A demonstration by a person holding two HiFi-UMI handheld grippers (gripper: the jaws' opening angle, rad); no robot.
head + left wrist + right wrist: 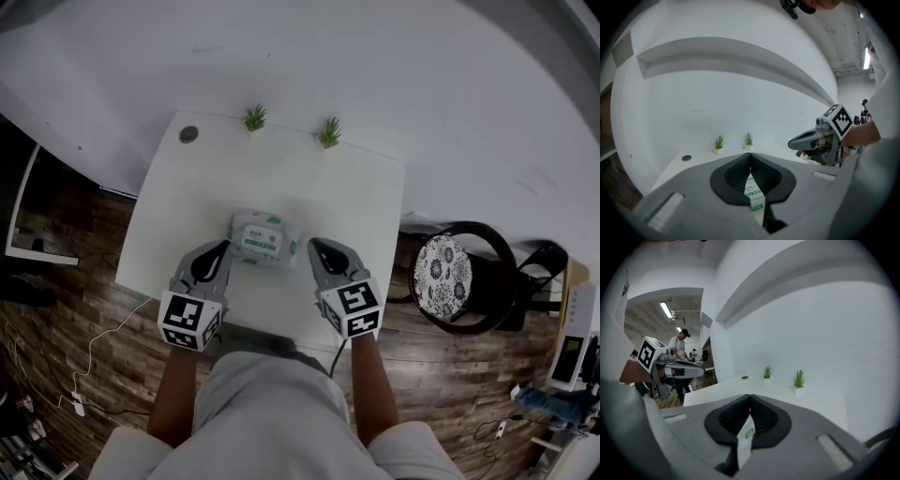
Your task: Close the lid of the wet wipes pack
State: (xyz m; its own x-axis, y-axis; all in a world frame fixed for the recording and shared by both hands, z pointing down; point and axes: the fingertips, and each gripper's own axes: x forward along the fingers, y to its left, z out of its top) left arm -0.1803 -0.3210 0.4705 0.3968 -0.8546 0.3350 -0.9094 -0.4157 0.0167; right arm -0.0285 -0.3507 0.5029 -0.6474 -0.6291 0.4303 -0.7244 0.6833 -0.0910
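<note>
1. Wet wipes pack (261, 237) is found lying on the white table (178, 202), between the two grippers.
2. Left gripper (223, 249): jaws are closed, with the pack's left end pinched between them.
3. Right gripper (315, 247): jaws are closed likewise, with the pack's right end pinched.

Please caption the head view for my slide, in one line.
The left gripper and right gripper hold the wet wipes pack by its ends over a white table.
</note>
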